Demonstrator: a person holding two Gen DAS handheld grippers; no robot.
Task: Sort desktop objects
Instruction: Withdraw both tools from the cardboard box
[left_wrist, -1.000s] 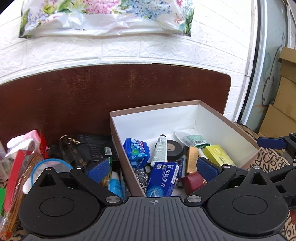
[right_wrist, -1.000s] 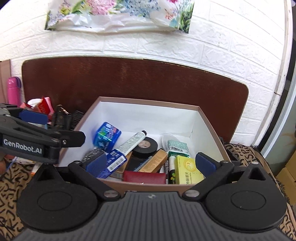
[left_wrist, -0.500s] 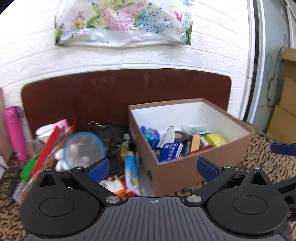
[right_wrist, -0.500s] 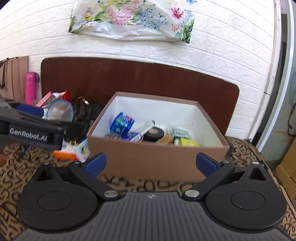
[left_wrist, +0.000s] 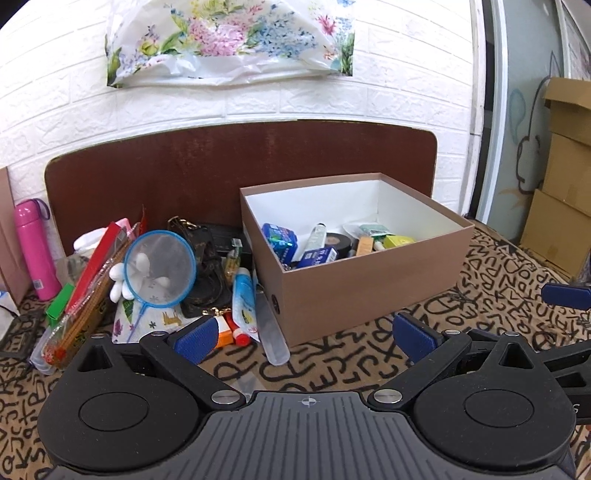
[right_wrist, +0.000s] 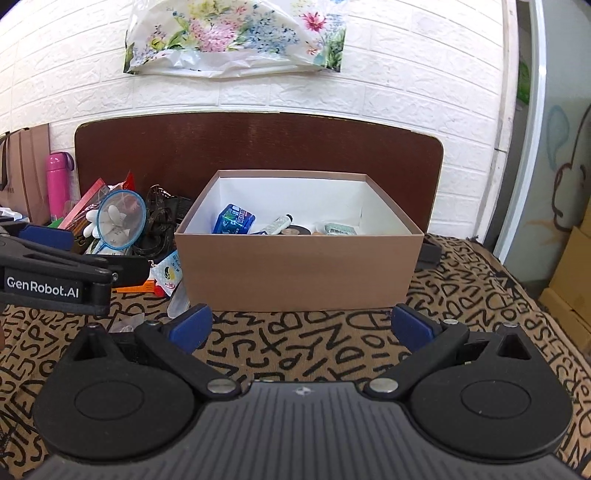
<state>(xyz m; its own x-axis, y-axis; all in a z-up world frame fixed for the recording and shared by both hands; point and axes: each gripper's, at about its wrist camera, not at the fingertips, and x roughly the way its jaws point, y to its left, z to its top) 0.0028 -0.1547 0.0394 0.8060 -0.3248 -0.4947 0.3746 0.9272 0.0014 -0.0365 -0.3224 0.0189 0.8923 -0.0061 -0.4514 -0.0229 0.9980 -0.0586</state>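
Blue-padded left tongs (left_wrist: 302, 334) wide apart, empty | right tongs (right_wrist: 300, 326) likewise | box (right_wrist: 299, 269) seemingly untouched

Brown box (left_wrist: 369, 284) (open-topped) sits beside cluttered pile (left_wrist: 159, 273).

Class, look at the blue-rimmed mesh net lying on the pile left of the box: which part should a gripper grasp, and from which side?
Probably its thin blue handle, approached from the near side: it points toward the open left gripper, while the net hoop is wide.
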